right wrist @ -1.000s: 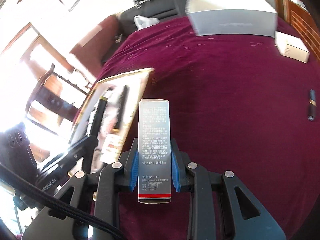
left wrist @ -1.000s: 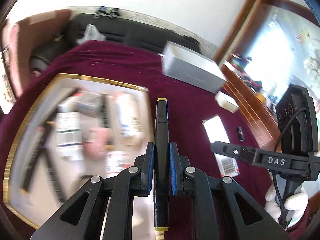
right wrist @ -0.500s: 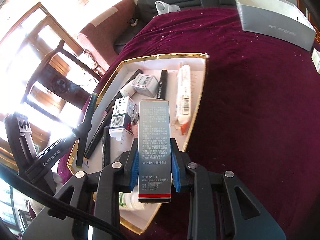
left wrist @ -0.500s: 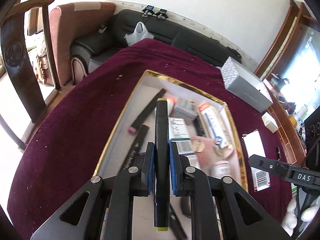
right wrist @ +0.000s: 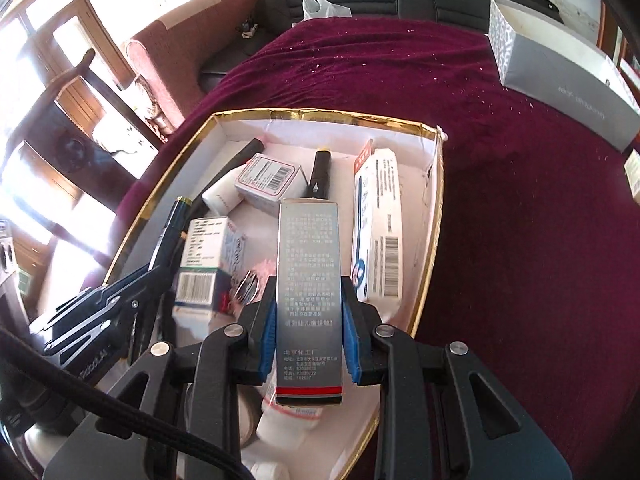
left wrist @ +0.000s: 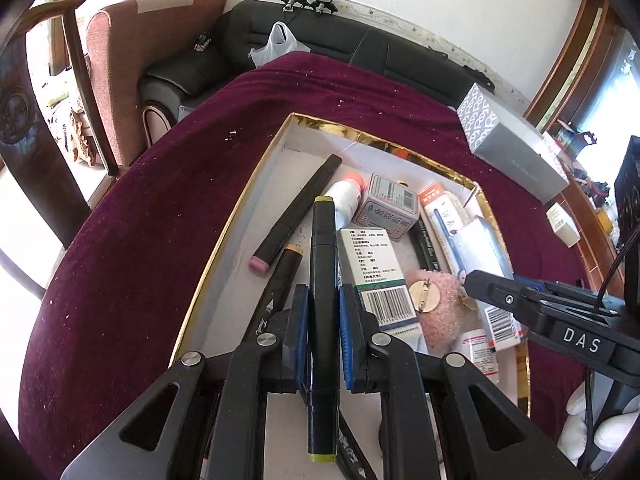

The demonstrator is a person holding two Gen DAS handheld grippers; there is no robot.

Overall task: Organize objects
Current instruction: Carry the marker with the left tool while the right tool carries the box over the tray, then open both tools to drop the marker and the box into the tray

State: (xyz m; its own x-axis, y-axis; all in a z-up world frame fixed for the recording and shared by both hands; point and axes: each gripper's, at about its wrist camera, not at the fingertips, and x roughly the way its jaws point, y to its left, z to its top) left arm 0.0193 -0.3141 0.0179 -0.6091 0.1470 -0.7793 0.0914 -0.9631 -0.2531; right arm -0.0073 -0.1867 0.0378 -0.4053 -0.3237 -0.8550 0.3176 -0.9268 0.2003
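Note:
My left gripper (left wrist: 323, 312) is shut on a black marker (left wrist: 323, 264) with yellow-green ends, held lengthwise over the gold-rimmed white box (left wrist: 256, 184). My right gripper (right wrist: 310, 312) is shut on a slim silver carton (right wrist: 309, 264) with printed text and a red stripe, held above the same box (right wrist: 432, 216). Inside the box lie several items: markers (left wrist: 296, 208), small medicine cartons (left wrist: 372, 268), a white bottle (left wrist: 344, 196), a long white pack (right wrist: 378, 232) and a pink fluffy piece (left wrist: 440, 300). Each gripper shows in the other's view: the right gripper (left wrist: 560, 316), the left gripper (right wrist: 104, 304).
The box sits on a dark red tablecloth (left wrist: 140, 240). A long grey carton (right wrist: 560, 68) lies at the table's far right, with a small white box (left wrist: 562, 224) beyond it. A black sofa (left wrist: 360, 48) and a wooden chair (left wrist: 48, 120) stand past the table edge.
Both grippers have swung left and down from over the bare cloth to over the gold-rimmed box, each keeping its hold. The box contents now look nearer and sharper.

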